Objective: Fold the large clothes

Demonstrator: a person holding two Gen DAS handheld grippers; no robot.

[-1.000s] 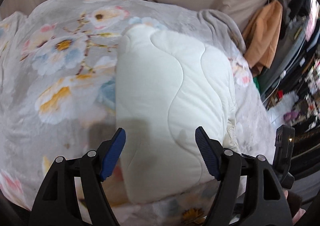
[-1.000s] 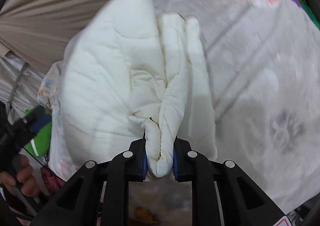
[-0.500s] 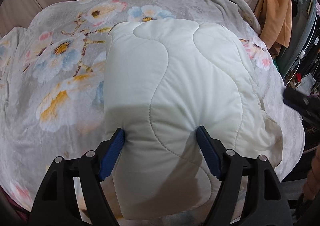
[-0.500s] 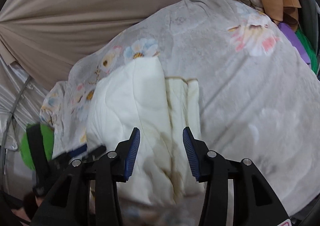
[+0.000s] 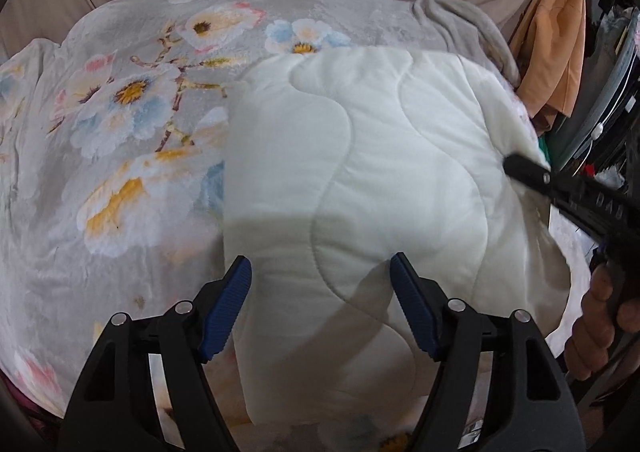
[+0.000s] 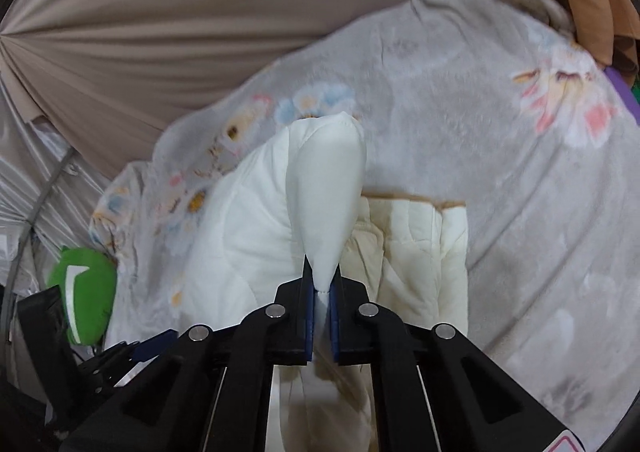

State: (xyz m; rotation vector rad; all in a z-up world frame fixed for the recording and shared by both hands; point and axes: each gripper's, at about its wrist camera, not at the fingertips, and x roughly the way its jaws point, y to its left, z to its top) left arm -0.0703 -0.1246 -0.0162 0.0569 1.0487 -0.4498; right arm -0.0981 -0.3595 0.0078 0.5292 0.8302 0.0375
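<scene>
A folded white quilted garment lies on a grey floral blanket. My left gripper is open, its blue pads hovering over the garment's near end without holding it. In the right wrist view my right gripper is shut on a raised fold of the white garment, lifting its top layer; cream folded layers lie beneath to the right. The right gripper also shows in the left wrist view at the garment's right edge.
A beige curtain hangs behind the blanket. Orange clothing hangs at the right, with cluttered shelves beyond. A green object shows at the left of the right wrist view. The blanket spreads wide to the right.
My right gripper let go of the thick bunch, opened, then shut again on a thinner fold of the top layer. My left gripper stayed open and shifted slightly over the garment.
</scene>
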